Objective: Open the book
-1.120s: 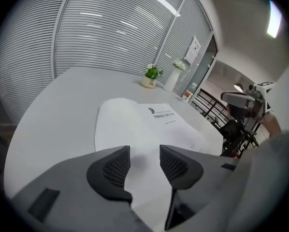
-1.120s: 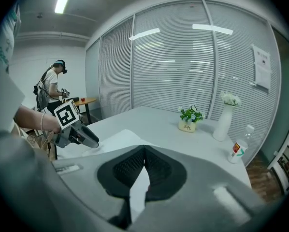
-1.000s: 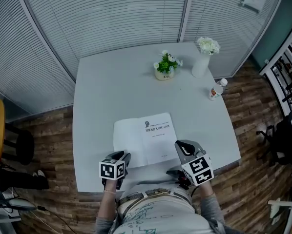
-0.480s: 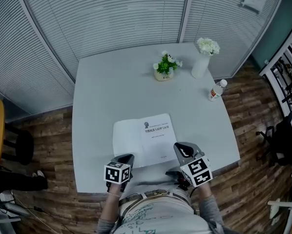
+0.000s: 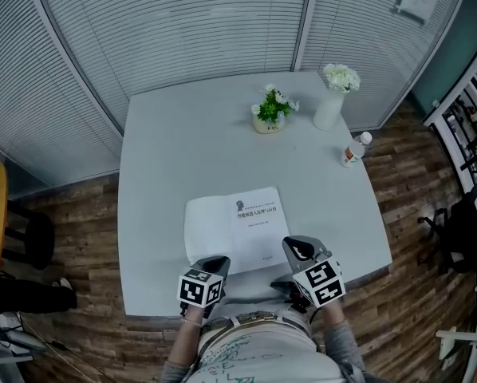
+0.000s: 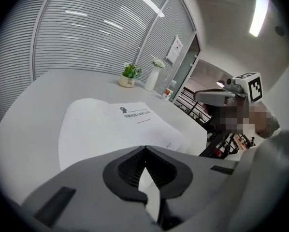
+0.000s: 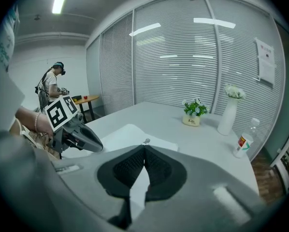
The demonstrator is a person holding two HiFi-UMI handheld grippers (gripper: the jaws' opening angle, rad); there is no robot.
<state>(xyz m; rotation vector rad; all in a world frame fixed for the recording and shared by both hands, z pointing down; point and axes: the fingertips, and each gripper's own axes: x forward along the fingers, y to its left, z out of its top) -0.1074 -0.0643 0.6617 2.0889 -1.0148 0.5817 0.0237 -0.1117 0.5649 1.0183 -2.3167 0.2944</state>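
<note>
Head view: one book [image 5: 234, 230]; two tools at its near edge, left gripper [image 5: 217, 260] and right gripper [image 5: 293, 244], both with jaws pressed together. Book lies flat, long axis crosswise, title's top pointing away.

My left tongs [image 5: 214, 262] now sit further right along the near edge of the table [image 5: 155, 214]. They have gone from beside the near left corner of the book [image 5: 234, 230] to a spot further in along its near edge. Their jaws stood apart a second ago and are now closed, tips together. The gap to my right tongs [image 5: 299, 250] is narrower than before.
</note>
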